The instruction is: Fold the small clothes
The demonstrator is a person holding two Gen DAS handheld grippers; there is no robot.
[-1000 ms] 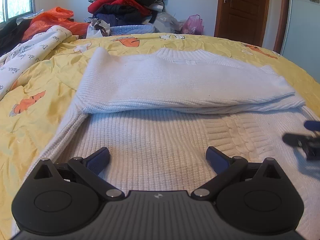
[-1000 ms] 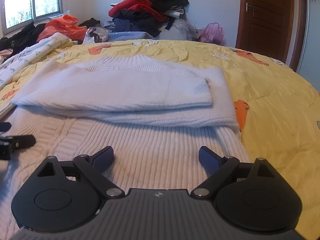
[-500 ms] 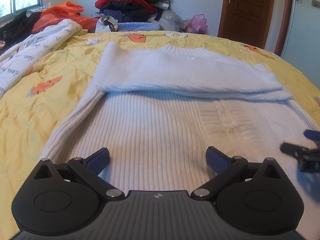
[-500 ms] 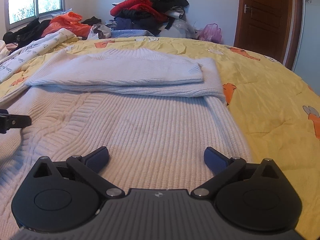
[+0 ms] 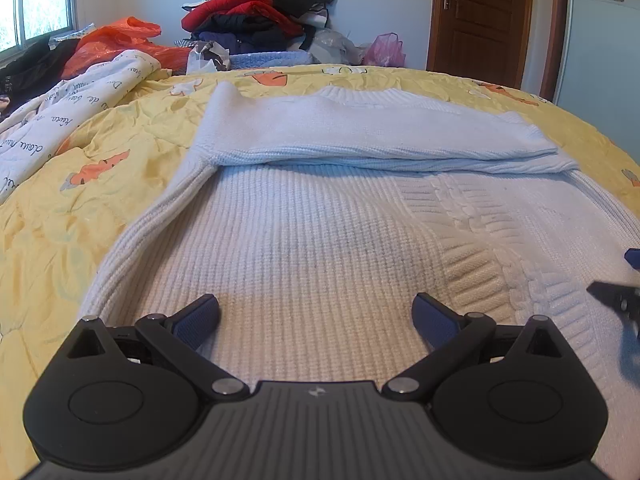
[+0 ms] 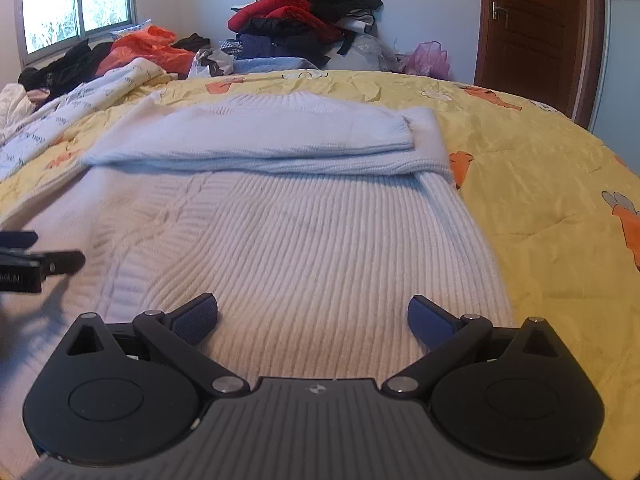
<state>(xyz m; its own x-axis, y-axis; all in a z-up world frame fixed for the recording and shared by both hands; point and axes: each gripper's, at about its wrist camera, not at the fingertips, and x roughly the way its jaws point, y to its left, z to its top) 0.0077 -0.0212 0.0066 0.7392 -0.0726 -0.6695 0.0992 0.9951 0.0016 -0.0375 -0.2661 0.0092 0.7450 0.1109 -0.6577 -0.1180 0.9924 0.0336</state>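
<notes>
A white knit sweater (image 5: 320, 232) lies flat on the yellow bedspread (image 5: 60, 216), its sleeves folded across the chest at the far end (image 5: 360, 136). It also shows in the right wrist view (image 6: 304, 236). My left gripper (image 5: 316, 316) is open and empty, low over the sweater's near left part. My right gripper (image 6: 312, 314) is open and empty over the near right part. Each gripper's tip shows in the other's view: the right one at the right edge (image 5: 616, 300), the left one at the left edge (image 6: 44, 262).
A pile of red and dark clothes (image 5: 256, 12) and orange bags (image 5: 120, 44) stand at the far end of the bed. A white printed blanket (image 5: 52, 120) lies at the left. A wooden door (image 6: 532, 32) is at the far right.
Both grippers have drawn back toward the sweater's near hem, so more of the sweater's body shows in front of them. Both stay open.
</notes>
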